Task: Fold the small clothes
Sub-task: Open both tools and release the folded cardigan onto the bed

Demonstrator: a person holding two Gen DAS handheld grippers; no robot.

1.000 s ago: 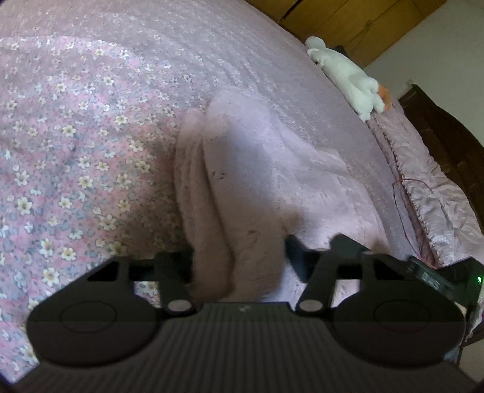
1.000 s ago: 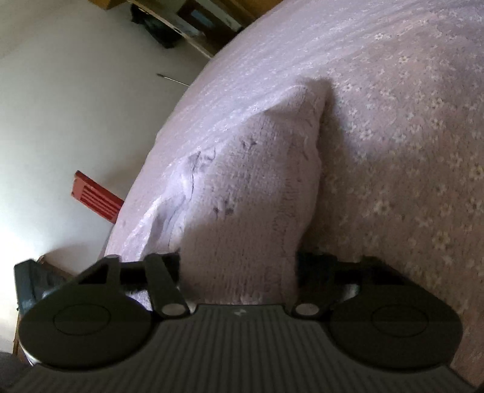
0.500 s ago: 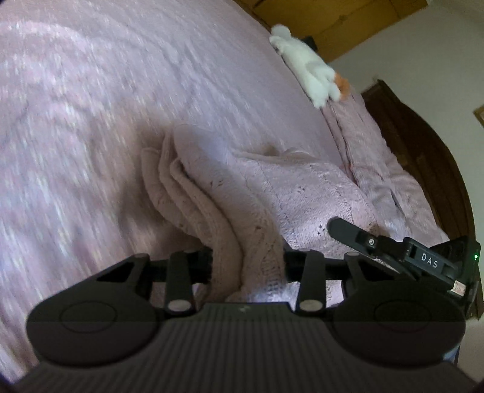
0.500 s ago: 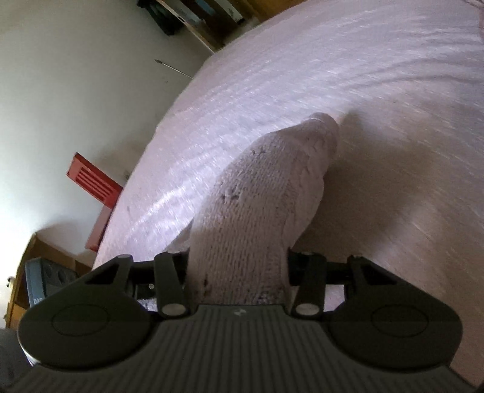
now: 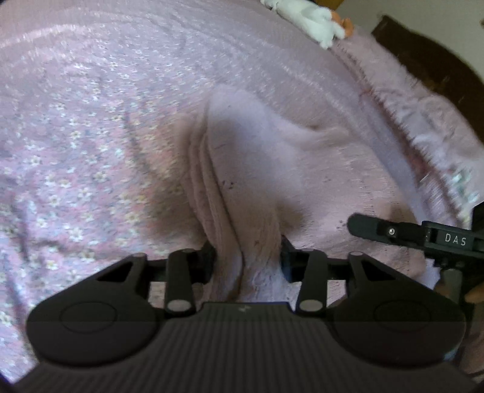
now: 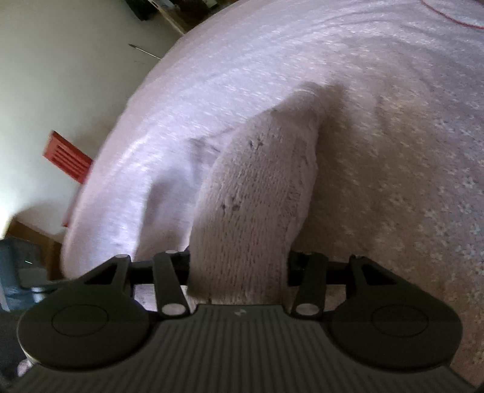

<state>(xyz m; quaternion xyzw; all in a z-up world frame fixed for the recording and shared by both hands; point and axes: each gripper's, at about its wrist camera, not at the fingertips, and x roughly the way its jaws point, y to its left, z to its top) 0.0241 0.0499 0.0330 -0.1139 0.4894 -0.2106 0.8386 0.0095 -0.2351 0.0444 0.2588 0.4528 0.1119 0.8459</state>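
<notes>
Judging from how the cloth lies, the fold is partly made but not yet laid flat: the pink knitted garment [image 5: 242,169] is seen doubled into several layers along one edge, while the rest of it lies spread on the bed [image 5: 75,157]. A bunched ridge of that layered edge is clamped between the fingers of the left hand-held gripper [image 5: 246,257], and another raised portion of the same garment [image 6: 251,196] is pinched by the right hand-held gripper [image 6: 239,266], so both are closed on the knit and neither is released. What is left, as far as can be judged, is for the lifted part to be carried over, set down and smoothed; whether other clothes await cannot be told. The garment is a soft, chunky knit with visible stitch rows, a few dark flecks and a fuzzy surface, and it is held in a rounded, tent-like hump rising from the bed. The bed is covered in a pink spread printed with small pale flowers near the garment. Beyond the garment, at the far edge of the bed, a white plush toy [image 5: 305,21] is seen beside a dark wooden headboard [image 5: 429,57].
</notes>
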